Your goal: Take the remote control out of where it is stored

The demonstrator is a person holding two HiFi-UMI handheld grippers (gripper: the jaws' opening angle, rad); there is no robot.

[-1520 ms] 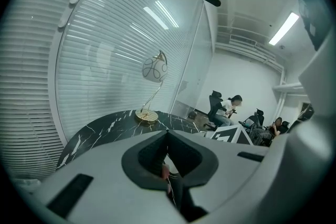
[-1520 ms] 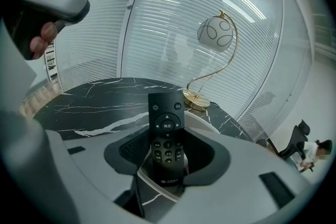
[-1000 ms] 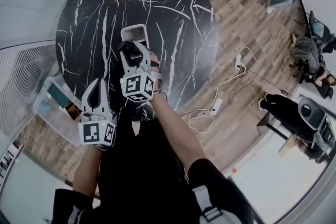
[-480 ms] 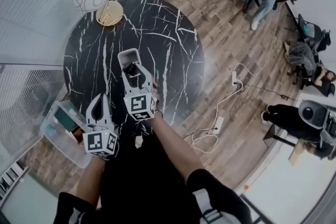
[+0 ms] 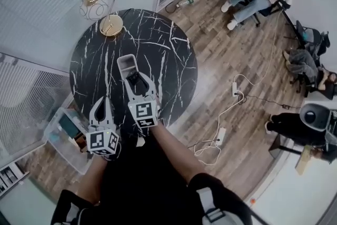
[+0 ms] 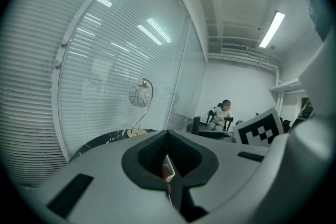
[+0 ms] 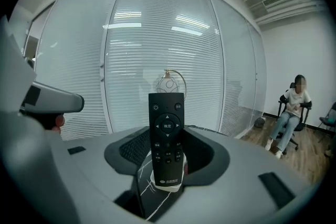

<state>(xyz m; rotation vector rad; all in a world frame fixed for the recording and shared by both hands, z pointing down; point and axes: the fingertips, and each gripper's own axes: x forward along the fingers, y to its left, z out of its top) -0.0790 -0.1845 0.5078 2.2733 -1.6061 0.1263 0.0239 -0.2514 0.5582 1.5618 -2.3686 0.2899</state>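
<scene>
Right gripper (image 7: pixel 167 168): jaws clamped on remote control (image 7: pixel 167 139), long axis running out along them. White holder (image 5: pixel 125 59) just past jaw tips. Left gripper (image 5: pixel 101 112): jaws together, empty, alongside.

The person wears black. The grey left gripper (image 5: pixel 101 105) and right gripper (image 5: pixel 135 81) each carry a white cube printed with black squares.
</scene>
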